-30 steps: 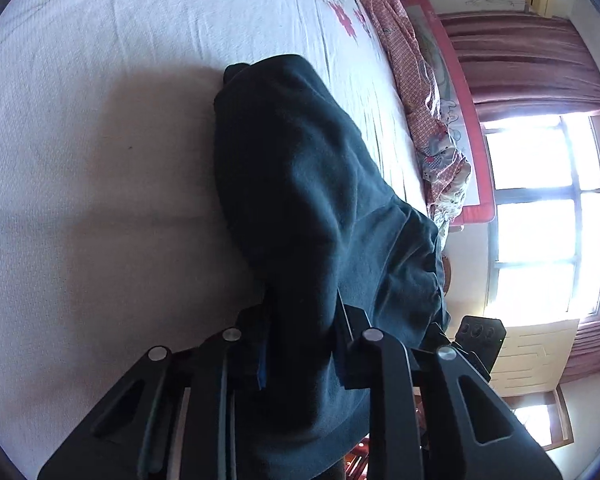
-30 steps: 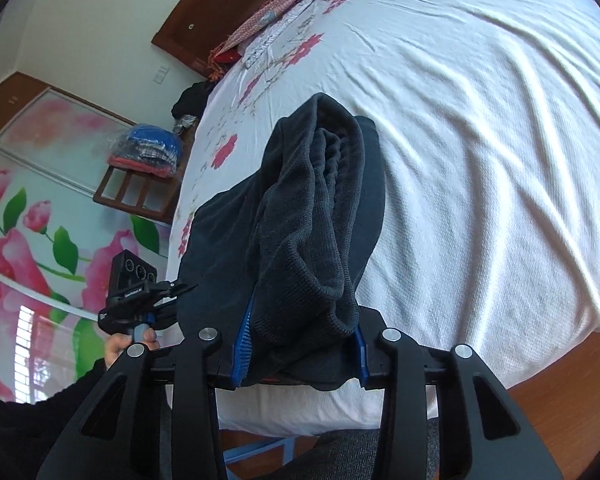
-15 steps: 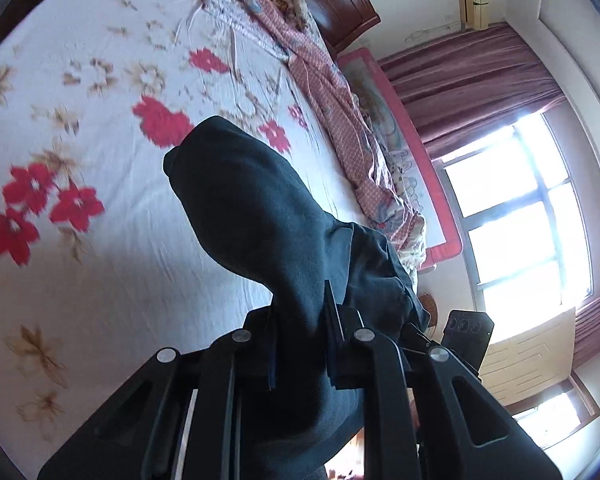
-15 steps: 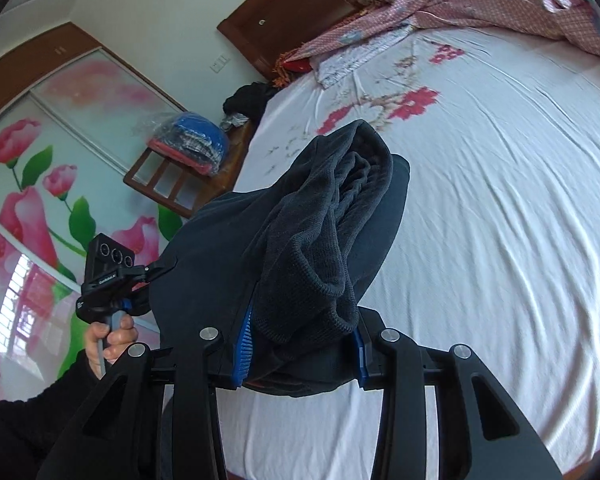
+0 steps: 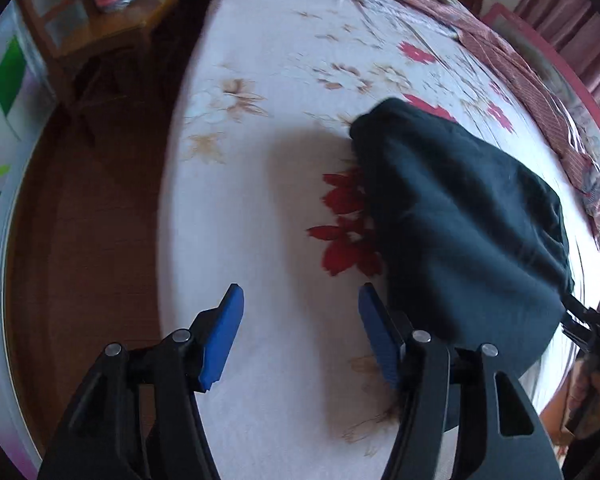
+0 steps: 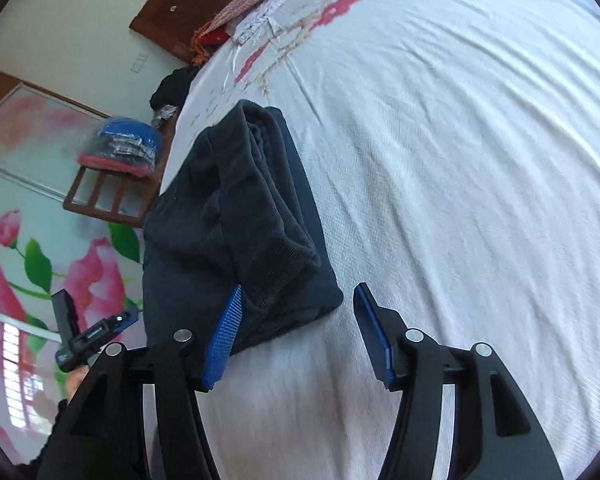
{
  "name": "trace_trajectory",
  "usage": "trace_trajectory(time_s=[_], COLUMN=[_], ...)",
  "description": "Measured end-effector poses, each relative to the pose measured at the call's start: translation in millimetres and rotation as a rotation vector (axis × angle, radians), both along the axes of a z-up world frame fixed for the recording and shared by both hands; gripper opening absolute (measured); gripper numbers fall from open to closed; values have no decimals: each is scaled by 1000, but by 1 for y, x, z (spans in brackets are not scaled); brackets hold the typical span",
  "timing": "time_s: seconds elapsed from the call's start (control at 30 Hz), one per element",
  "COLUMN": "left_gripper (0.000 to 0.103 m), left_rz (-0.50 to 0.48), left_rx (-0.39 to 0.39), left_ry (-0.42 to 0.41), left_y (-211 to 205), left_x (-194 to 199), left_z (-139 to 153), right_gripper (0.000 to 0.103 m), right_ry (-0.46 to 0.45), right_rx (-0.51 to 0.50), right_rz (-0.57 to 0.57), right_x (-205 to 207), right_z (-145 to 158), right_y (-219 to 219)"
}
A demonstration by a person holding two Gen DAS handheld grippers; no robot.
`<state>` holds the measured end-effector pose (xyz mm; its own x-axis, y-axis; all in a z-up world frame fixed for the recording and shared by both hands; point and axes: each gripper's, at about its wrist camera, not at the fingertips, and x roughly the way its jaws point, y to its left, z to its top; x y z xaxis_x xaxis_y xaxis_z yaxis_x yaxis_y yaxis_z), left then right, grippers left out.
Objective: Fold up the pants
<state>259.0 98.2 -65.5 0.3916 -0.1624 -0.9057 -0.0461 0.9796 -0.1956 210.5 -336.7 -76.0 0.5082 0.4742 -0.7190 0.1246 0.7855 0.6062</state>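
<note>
While both claws stand released with nothing between their blue pads, the pants (image 6: 240, 224) lie as a compact dark bundle on the bed (image 6: 460, 160), near its edge. Left gripper (image 5: 300, 312): jaws wide apart, hanging over bare floral sheet, with the pants just beside its right finger; whether cloth and finger touch cannot be told. Right gripper (image 6: 296, 312): jaws likewise spread, the near corner of the bundle lying by its left pad (image 6: 224, 340), judged free of any clamp. The ribbed hem lies on top of the stack, layers doubled over one another, which suggests that the fold is largely made and the garment has been set down to rest under its own weight. Open jaws on both sides fit a let-go, or a pause before smoothing. A chair (image 6: 112, 184) carrying bagged clothes stands beside the bed; a patterned blanket (image 5: 540, 80) lies along the far side.
</note>
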Motion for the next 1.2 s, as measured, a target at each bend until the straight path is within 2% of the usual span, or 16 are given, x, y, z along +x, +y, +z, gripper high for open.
trace_trajectory(time_s=[0.1, 0.2, 0.3, 0.37, 0.43, 0.5, 0.57, 0.6, 0.63, 0.67, 0.7, 0.73, 0.87, 1.0, 1.07, 1.2], left_gripper=[66, 74, 77, 78, 78, 76, 74, 75, 82, 99, 101, 101, 101, 101, 101, 101], left_rz=[27, -89, -241, -299, -323, -282, -240, -208, -177, -134, -103, -81, -14, 106, 170, 205], left_rx=[-93, -126, -120, -60, -63, -36, -71, -77, -73, -50, -19, 14, 136, 223, 241, 296], left_ry=[-97, -189, -232, -196, -133, -71, -78, -113, -144, -182, -217, -257, -276, -207, -187, -271], left_y=[2, -38, -86, -108, -116, -113, -105, -99, -94, -89, -85, -80, -64, -43, -33, -43], left_x=[-32, -44, -46, -41, -38, -39, -45, -51, -57, -68, -79, -93, -136, -172, -183, -193], left_z=[17, 39, 48, 36, 19, 0, 6, 16, 26, 36, 44, 52, 58, 48, 45, 54], right_gripper=[56, 56, 56, 56, 56, 53, 53, 62, 80, 90, 100, 100, 100, 100, 100, 100], right_ry=[-61, -146, -181, -137, -34, -24, -68, -102, -121, -119, -106, -91, 110, 271, 276, 50], right_rx=[-148, -212, -52, -70, -33, 64, 34, -11, -56, -94, -119, -117, -91, -81, -175, -507], right_rz=[-39, -50, 32, 85, 61, 8, -34, -53, -84, -133, -183, -206, -289, -376, -362, -231], right_x=[-6, 10, 38, 55, 64, 61, 46, 35, 19, 3, -15, -33, -98, -155, -167, -164], right_z=[34, 63, 68, 56, 24, 8, 32, 48, 63, 72, 76, 75, 40, 11, 16, 45], right_y=[6, 12, 26, 41, 42, 28, 26, 26, 25, 24, 23, 22, 19, 21, 35, 96])
